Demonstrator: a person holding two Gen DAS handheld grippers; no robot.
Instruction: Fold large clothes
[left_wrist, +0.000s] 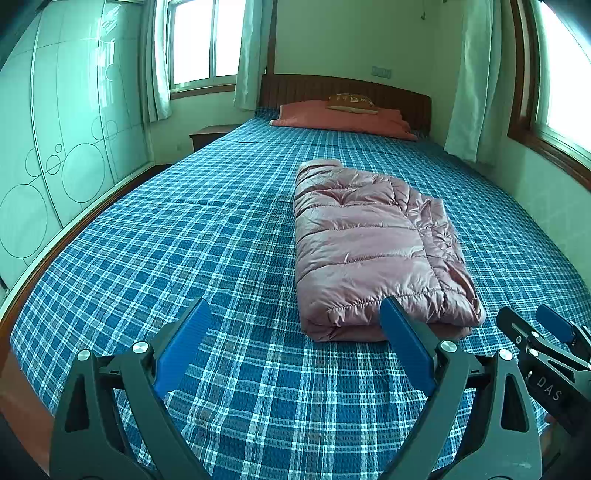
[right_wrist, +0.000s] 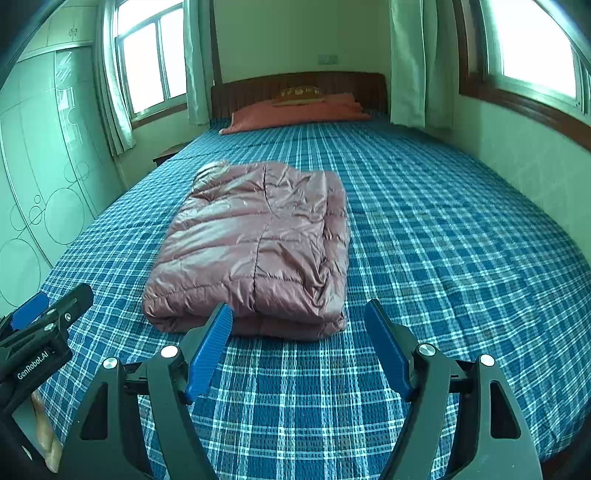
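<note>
A pink quilted puffer jacket (left_wrist: 373, 247) lies folded into a thick rectangle on the blue plaid bed cover (left_wrist: 184, 240). It also shows in the right wrist view (right_wrist: 258, 251). My left gripper (left_wrist: 295, 314) is open and empty, just short of the jacket's near edge and to its left. My right gripper (right_wrist: 297, 314) is open and empty, just short of the jacket's near right corner. The right gripper also shows at the right edge of the left wrist view (left_wrist: 535, 328). The left gripper shows at the left edge of the right wrist view (right_wrist: 51, 302).
An orange pillow (left_wrist: 343, 118) and a small patterned cushion (left_wrist: 352, 102) lie by the wooden headboard (left_wrist: 351, 86). A glass-fronted wardrobe (left_wrist: 55, 147) stands left of the bed. A wall with windows runs along the right. A nightstand (left_wrist: 210, 134) is at the far left.
</note>
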